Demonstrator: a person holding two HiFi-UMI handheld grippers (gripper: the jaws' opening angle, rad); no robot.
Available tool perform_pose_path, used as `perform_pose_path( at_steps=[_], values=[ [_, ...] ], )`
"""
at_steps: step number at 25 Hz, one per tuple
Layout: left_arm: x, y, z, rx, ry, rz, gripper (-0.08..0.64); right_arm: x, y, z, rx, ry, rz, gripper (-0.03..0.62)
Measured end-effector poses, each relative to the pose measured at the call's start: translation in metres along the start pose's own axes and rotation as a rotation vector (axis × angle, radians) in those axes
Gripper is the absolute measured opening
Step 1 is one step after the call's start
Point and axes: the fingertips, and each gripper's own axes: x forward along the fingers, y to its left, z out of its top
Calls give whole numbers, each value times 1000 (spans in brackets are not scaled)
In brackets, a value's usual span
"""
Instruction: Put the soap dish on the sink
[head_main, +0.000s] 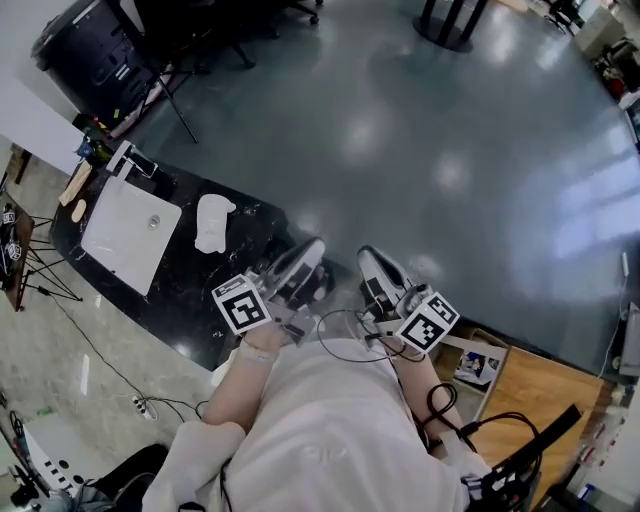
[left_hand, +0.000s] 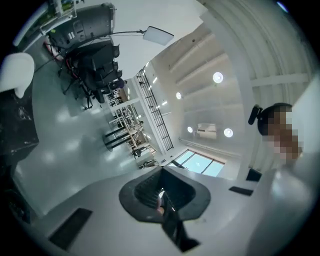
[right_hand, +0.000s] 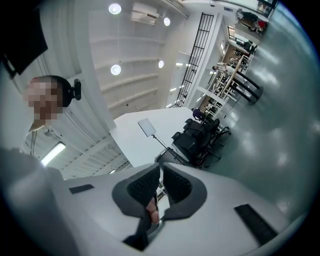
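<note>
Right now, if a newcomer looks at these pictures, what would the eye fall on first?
First, the two tools held close in front of the person's chest in the head view: the left tool and the right tool, both shut and empty. Next, the white sink set in the black counter at the left, with a white object, perhaps the soap dish, lying on the counter just right of it.

A white sink is set into the black counter; a white object is laid at the sink's three o'clock.
</note>
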Motion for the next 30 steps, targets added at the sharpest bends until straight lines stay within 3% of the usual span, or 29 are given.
perform_pose_path(
  at_steps=[3,9,18,30],
  values=[
    [5,-6,-16,-62,-6,-41,6,-9,-6,3,18,-18,-14,35],
    [1,-5,-26,-325,-123,-137,6,-18,-10,7,55,-47,-14,35],
    [-2,-7,-27,-380,-116,-183,6,-16,-9,3,75,-60,-3,35],
    [-13,-1,-15,-380,-139,-178,6,-4,-10,-7,132,-44,6,34]
  ],
)
